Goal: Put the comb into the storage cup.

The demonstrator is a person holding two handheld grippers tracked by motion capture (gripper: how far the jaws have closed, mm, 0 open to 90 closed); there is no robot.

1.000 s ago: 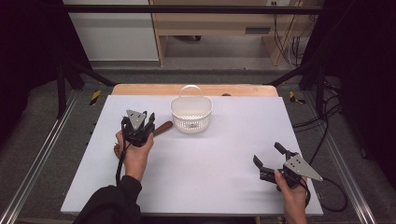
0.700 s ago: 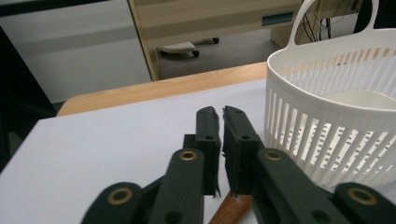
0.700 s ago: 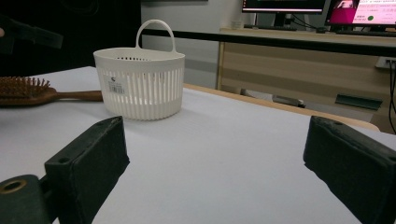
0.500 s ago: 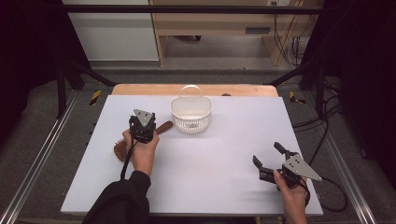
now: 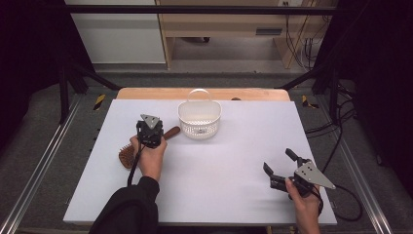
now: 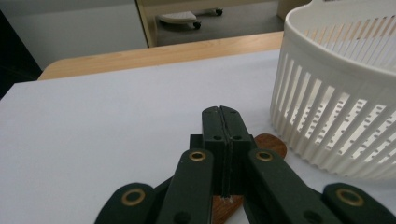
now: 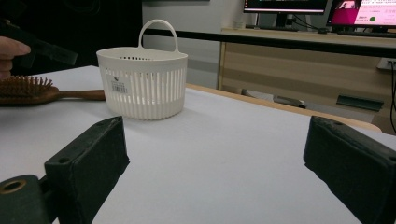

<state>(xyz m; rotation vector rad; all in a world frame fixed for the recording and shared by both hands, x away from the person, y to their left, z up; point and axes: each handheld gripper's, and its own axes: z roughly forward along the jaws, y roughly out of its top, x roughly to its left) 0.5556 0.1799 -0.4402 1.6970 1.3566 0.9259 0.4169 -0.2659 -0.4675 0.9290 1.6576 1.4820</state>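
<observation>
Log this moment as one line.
left gripper: shut, over hairbrush handle | right gripper: open, holding nothing | basket: upright, near handle tip

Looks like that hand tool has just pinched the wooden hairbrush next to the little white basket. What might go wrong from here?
The left gripper is shut on the hairbrush at its thin handle, with the heavy bristle head hanging off to one side, so the brush may swivel or slip when lifted. The basket stands close beside that handle; a swing could knock or push it. It looks light, so it may slide.
</observation>
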